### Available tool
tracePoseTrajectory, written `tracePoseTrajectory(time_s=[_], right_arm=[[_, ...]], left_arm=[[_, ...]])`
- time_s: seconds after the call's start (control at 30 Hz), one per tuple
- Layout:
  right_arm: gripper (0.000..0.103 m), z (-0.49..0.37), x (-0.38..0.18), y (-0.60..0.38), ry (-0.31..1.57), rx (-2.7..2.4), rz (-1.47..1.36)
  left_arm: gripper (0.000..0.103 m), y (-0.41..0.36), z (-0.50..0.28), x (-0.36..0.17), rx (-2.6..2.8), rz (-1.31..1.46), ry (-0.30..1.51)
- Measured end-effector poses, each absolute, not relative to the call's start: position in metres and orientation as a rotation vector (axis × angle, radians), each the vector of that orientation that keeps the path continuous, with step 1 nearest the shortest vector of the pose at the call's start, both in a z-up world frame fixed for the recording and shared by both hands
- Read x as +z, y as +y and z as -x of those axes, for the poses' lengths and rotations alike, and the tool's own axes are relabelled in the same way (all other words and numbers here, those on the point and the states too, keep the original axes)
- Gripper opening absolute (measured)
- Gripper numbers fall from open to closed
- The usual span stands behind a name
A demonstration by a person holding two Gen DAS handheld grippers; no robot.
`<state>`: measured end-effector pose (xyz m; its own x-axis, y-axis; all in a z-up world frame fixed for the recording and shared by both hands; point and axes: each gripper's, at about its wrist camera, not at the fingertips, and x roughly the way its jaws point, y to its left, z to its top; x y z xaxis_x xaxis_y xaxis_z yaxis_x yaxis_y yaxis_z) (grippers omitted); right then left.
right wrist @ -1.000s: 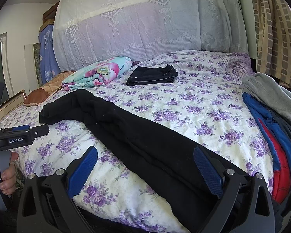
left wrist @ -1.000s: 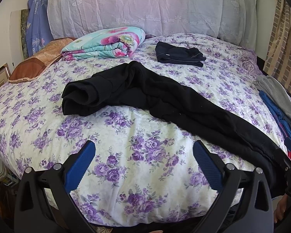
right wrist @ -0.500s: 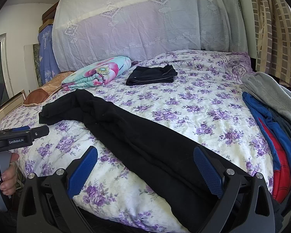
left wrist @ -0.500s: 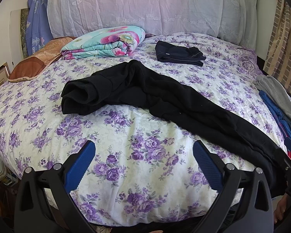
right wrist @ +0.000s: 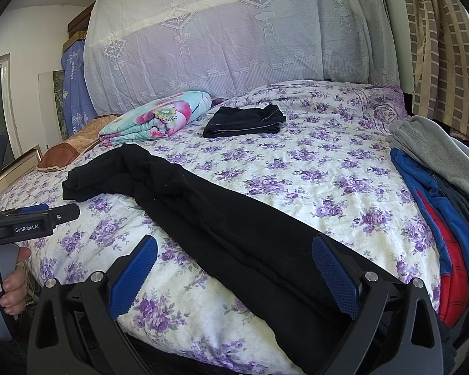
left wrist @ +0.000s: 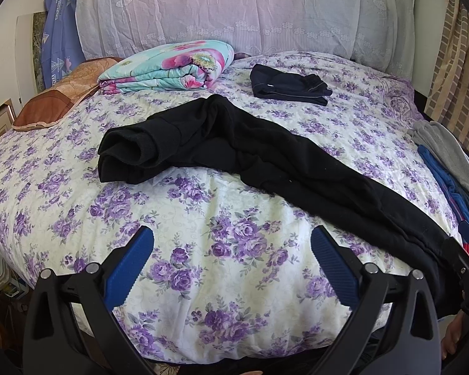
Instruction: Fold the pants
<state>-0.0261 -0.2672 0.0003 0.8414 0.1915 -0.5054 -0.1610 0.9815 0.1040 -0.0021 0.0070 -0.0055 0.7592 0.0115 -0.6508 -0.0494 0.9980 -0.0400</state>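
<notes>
Black, soft, matte knit pants (left wrist: 234, 143) lie stretched on a bed under a quilted cream bedspread printed with purple flowers (left wrist: 203, 250). Their long axis runs diagonally: one bunched, rolled-over end sits toward the left middle of the bed, and the length runs to the near right corner, where the cloth drapes over the edge. In the right wrist view the same pants (right wrist: 234, 228) pass between the spread blue pads of the right gripper (right wrist: 234, 278), whose jaws are released and hold nothing. The left gripper (left wrist: 233, 265) hangs over bare bedspread near the front edge, its jaws likewise spread wide and empty, with ribbed blue pads on black arms.

Farther back lies a small folded dark navy garment (left wrist: 287, 86), flat and roughly rectangular. Beside it to the left is a thick folded turquoise blanket with pink flowers (left wrist: 168, 68), and further left a brown and orange cushion (left wrist: 59, 97). A loose pile of clothes in grey fleece, blue and red (right wrist: 437, 206) slumps along the bed's right edge. White lace cloth (left wrist: 234, 9) covers the headboard, and a checked brown curtain (right wrist: 444, 47) hangs at the right.
</notes>
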Motion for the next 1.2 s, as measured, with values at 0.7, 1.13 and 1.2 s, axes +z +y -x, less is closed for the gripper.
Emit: tracePoseTrajectory(time_s=[0.7,1.13,1.2], right_arm=[[0.099,0.026,-0.001,-0.268,0.546,0.185,-0.061],[0.099,0.024,-0.006,-0.276,0.547,0.205,-0.085],[0.099,0.024,-0.005,-0.285,0.543,0.186,-0.091]], left_arm=[[0.099,0.009,0.006,-0.014,0.032,0.065,0.720],[0.099,0.025,-0.006,-0.020,0.021,0.095,0.754],[0.099,0.048,-0.015,-0.020,0.061,0.119,0.754]])
